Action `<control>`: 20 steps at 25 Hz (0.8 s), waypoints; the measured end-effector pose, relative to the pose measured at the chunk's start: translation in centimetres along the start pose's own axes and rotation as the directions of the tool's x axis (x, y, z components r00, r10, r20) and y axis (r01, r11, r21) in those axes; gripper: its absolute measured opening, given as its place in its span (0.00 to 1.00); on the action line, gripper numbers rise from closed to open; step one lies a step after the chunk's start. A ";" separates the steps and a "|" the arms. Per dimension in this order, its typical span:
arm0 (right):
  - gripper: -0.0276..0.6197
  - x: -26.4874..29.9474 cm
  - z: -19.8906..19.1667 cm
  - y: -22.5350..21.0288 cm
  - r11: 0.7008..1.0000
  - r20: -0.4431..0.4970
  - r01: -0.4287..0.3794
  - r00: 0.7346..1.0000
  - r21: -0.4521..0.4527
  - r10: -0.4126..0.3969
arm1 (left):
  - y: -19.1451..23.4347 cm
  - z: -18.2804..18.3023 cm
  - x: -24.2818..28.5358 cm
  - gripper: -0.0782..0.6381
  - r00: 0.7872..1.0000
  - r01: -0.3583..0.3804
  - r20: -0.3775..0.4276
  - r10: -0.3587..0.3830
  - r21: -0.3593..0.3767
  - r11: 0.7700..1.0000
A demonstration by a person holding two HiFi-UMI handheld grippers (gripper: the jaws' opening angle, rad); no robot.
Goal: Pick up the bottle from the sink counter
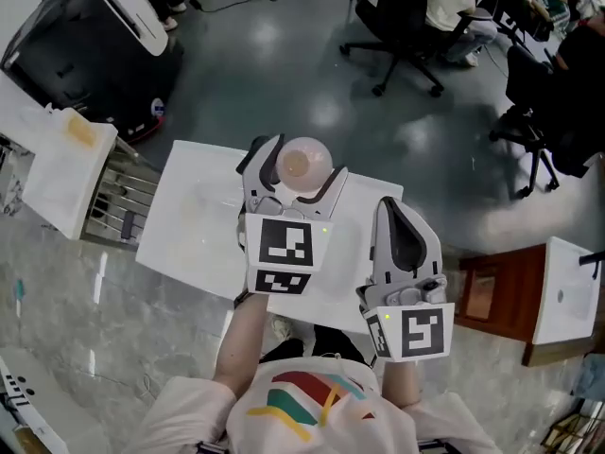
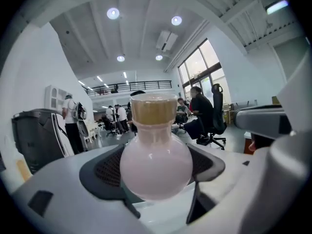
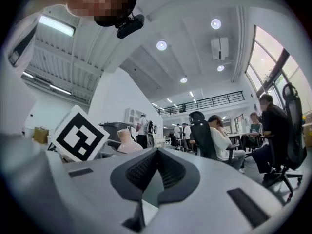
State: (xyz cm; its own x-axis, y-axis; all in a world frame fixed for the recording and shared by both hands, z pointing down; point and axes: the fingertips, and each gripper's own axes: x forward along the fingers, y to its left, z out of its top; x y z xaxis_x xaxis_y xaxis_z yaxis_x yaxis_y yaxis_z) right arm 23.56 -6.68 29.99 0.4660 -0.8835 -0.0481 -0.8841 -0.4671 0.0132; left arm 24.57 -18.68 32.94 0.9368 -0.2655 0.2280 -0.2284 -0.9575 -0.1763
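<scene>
The left gripper [image 1: 295,189] has the bottle [image 1: 304,164] clamped between its fingers [image 2: 105,172]. The dark ribbed pads press on either side of the round, pale pink body, and the bottle stands upright with its tan cap on top. In the head view the bottle is seen from above, over the far edge of the white counter [image 1: 194,230], about midway along that edge. Whether its base is touching the counter cannot be told from these views. The right gripper [image 1: 402,239] is held just beside the left one, nearer the person, over the counter's near right corner. Its fingers [image 3: 139,172] are brought together with nothing between them, their pads meeting in a narrow seam. From the right gripper view the bottle shows to the left, next to the marker cube of the left gripper. Off the counter's left edge sits a wire rack [image 1: 123,201] with a white tray-like piece [image 1: 61,173] against it. Beyond the far edge is grey floor, with black office chairs [image 1: 402,22] well apart from the counter.
</scene>
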 end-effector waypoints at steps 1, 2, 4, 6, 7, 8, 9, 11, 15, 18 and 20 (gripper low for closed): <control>0.06 0.3 0.7 1.2 1.000 0.011 -0.023 1.000 -0.007 0.023 | 1.1 0.5 -1.5 0.67 1.000 -0.029 0.009 0.029 0.004 1.000; 0.06 0.6 1.4 2.4 0.999 0.022 -0.049 0.999 -0.016 0.050 | 2.2 1.0 -3.0 0.67 0.998 -0.058 0.016 0.058 0.007 0.998; 0.06 1.1 2.5 5.1 0.994 0.046 -0.107 0.993 -0.035 0.108 | 4.3 1.7 -6.0 0.67 0.993 -0.116 0.026 0.116 0.008 0.993; 0.06 1.6 3.4 7.5 0.984 0.067 -0.169 0.983 -0.048 0.172 | 5.9 1.9 -8.9 0.67 0.985 -0.170 0.032 0.169 0.011 0.985; 0.06 1.8 3.7 8.6 0.978 0.075 -0.201 0.976 -0.051 0.205 | 6.6 1.9 -10.2 0.67 0.980 -0.199 0.032 0.198 0.013 0.980; 0.06 2.0 3.9 9.7 0.971 0.080 -0.232 0.968 -0.054 0.236 | 7.3 1.7 -11.6 0.67 0.973 -0.230 0.029 0.229 0.014 0.973; 0.06 2.1 4.1 10.8 0.964 0.085 -0.260 0.961 -0.056 0.264 | 8.1 1.4 -13.0 0.67 0.965 -0.262 0.024 0.261 0.015 0.965; 0.06 2.4 4.4 13.1 0.948 0.093 -0.312 0.944 -0.059 0.316 | 9.6 0.9 -15.9 0.67 0.946 -0.325 0.016 0.325 0.013 0.945; 0.06 2.8 4.6 17.7 0.907 0.100 -0.418 0.901 -0.060 0.422 | 12.4 -0.2 -21.8 0.67 0.893 -0.449 0.000 0.449 -0.008 0.893; 0.06 3.0 4.5 21.0 0.872 0.100 -0.487 0.866 -0.057 0.490 | 14.0 -1.0 -25.9 0.67 0.850 -0.528 -0.012 0.527 -0.014 0.849; 0.06 2.9 4.5 23.0 0.850 0.102 -0.523 0.844 -0.057 0.526 | 14.5 -1.6 -28.3 0.67 0.823 -0.568 -0.015 0.567 -0.021 0.823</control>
State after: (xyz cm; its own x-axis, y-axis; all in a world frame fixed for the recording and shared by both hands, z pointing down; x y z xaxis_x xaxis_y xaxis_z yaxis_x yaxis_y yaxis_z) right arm 4.46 -19.77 25.70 -0.0754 -0.9879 -0.1357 -0.9936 0.0630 0.0934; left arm -5.70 -25.23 25.45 0.6377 -0.7635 0.1020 -0.7252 -0.6397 -0.2547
